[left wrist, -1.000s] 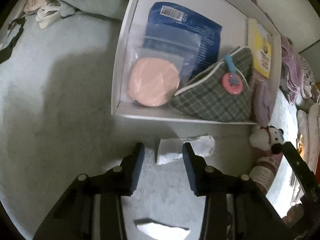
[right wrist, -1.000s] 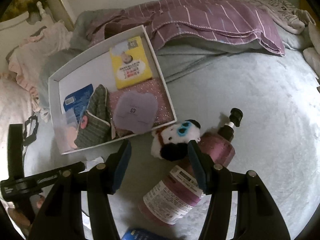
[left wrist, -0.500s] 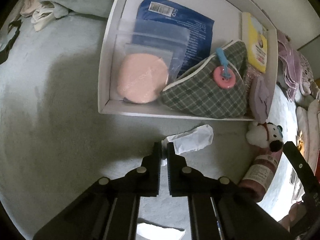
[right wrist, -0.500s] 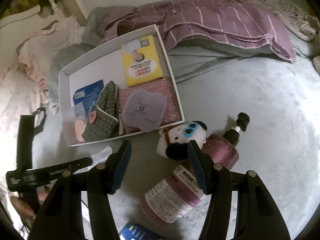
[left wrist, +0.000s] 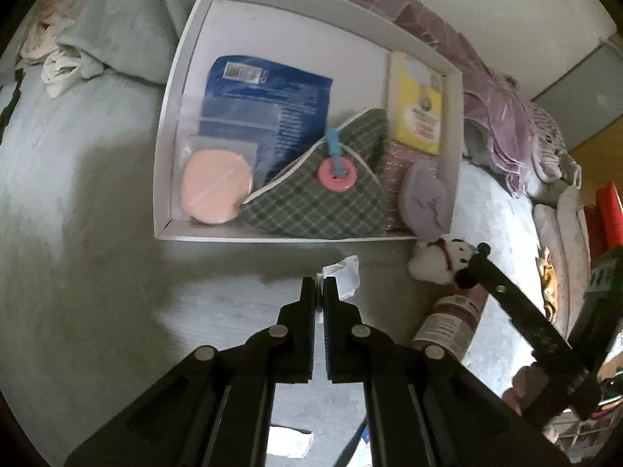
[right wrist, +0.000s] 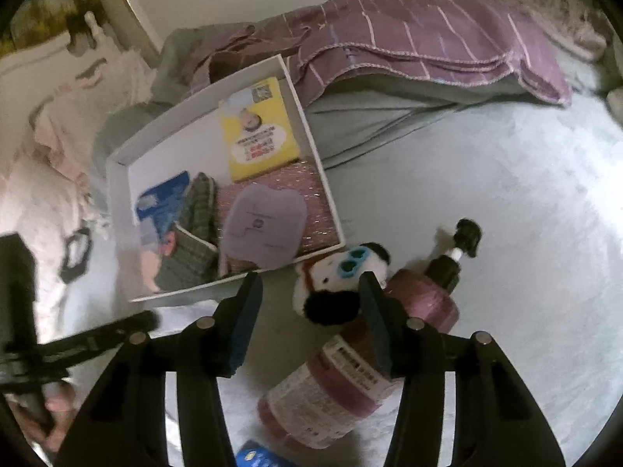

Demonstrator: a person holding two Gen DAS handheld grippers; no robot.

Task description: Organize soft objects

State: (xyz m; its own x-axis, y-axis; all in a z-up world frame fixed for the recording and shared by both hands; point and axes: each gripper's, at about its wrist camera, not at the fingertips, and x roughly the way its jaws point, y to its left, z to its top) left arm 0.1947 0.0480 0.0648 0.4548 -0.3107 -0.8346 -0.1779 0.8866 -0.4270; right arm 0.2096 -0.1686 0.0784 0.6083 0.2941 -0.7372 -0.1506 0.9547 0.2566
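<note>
My left gripper (left wrist: 319,290) is shut on the end of a small white packet (left wrist: 344,276), held above the grey bedspread just in front of the white box (left wrist: 171,136). The box holds a blue packet (left wrist: 268,97), a pink round pad (left wrist: 216,186), a green plaid pouch (left wrist: 323,210), a yellow packet (left wrist: 418,116) and a lilac pad (left wrist: 426,198). My right gripper (right wrist: 309,299) is open and empty, above a black-and-white plush toy (right wrist: 338,280) that lies by the box's near right corner (right wrist: 338,237).
A pink pump bottle (right wrist: 350,366) lies beside the plush toy. A purple striped blanket (right wrist: 409,39) is bunched behind the box. Pale clothes (left wrist: 58,66) lie at the far left. A blue packet's edge (right wrist: 257,457) and another white packet (left wrist: 288,441) lie near the bottom.
My left gripper closed on the white packet and lifted it off the bedspread. My right gripper moved closer over the plush toy and stayed open.
</note>
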